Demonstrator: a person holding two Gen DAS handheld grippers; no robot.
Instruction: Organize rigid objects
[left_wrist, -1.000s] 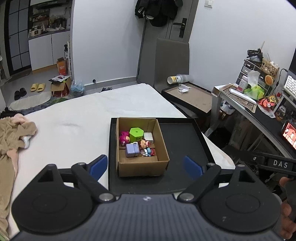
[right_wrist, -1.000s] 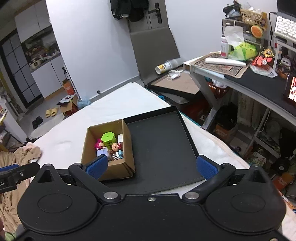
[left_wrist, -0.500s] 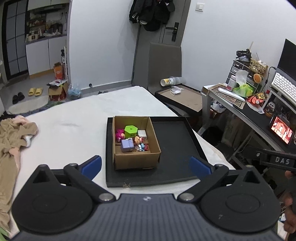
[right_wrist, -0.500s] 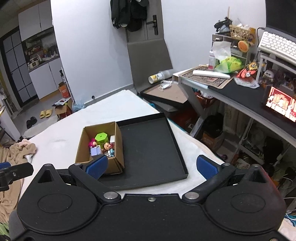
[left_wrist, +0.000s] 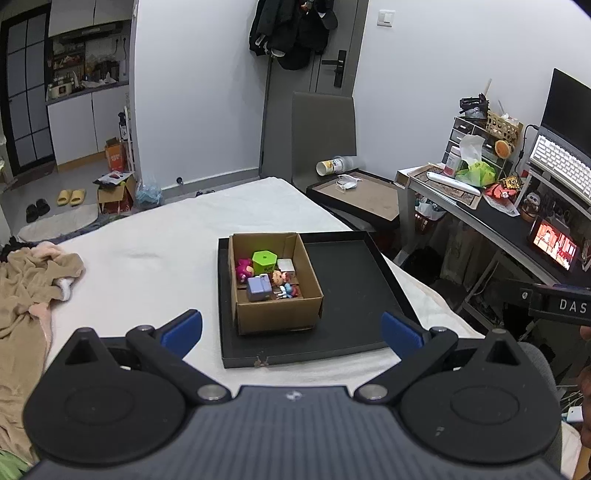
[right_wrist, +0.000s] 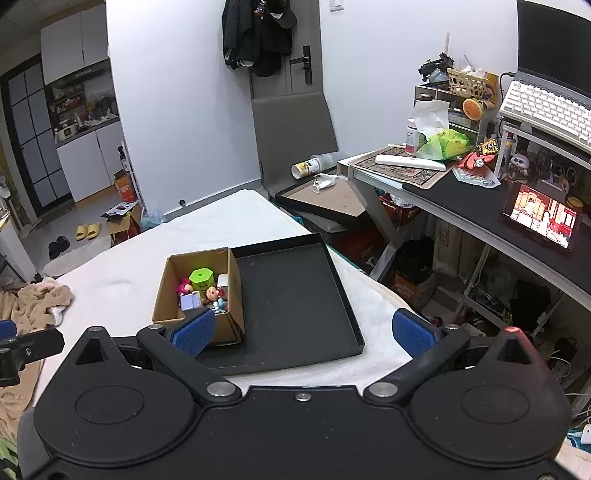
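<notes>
On the black tray's (left_wrist: 347, 288) left side, toy-filled cardboard box (left_wrist: 275, 288); both claws spread, empty.

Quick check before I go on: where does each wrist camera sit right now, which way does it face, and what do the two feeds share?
Left wrist: on the left gripper, angled down at the cardboard box; own open blue fingers show.
Right wrist: on the right gripper, further right, facing the black tray; open fingers show.
Shared: box, tray, white bed, desk.
</notes>
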